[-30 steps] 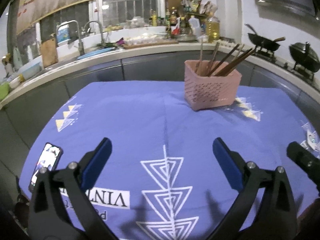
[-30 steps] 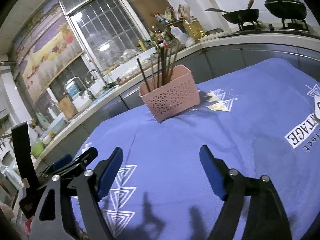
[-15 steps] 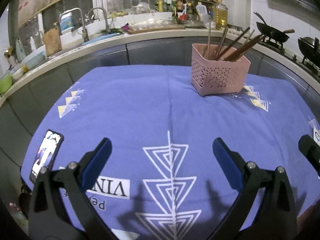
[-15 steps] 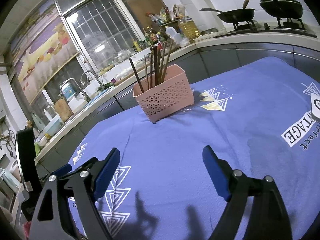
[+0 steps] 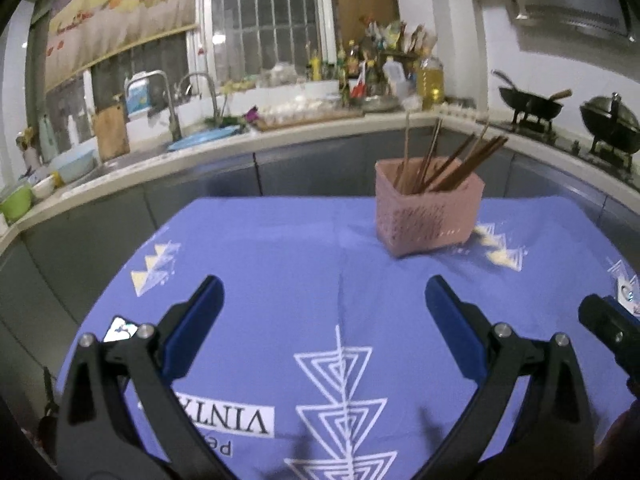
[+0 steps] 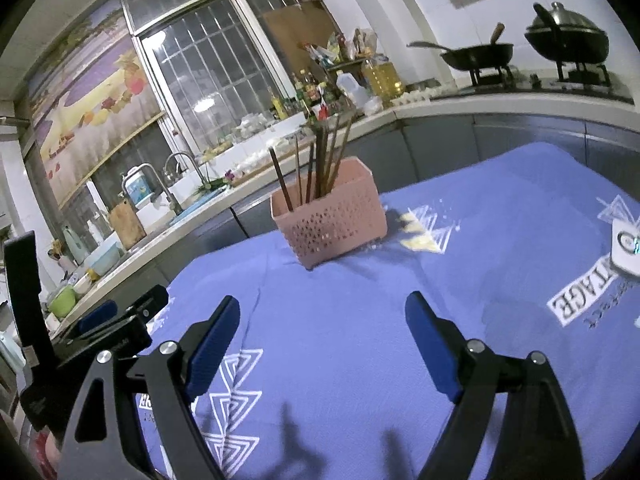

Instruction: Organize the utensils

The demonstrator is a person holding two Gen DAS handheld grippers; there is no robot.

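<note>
2 black grippers with blue pads, left gripper (image 5: 320, 320) and right gripper (image 6: 322, 340), hovered over blue printed tablecloth (image 5: 280, 264), fingers spread wide apart on both, nothing between them. Pink perforated plastic basket (image 5: 426, 216) stood far and right of centre, upright, brown wooden chopsticks (image 5: 452, 164) leaning inside. No loose utensils seen on cloth. Risks judged: light basket tipping if nudged; leaning sticks snagging a finger; slack cloth dragging the basket.
</note>
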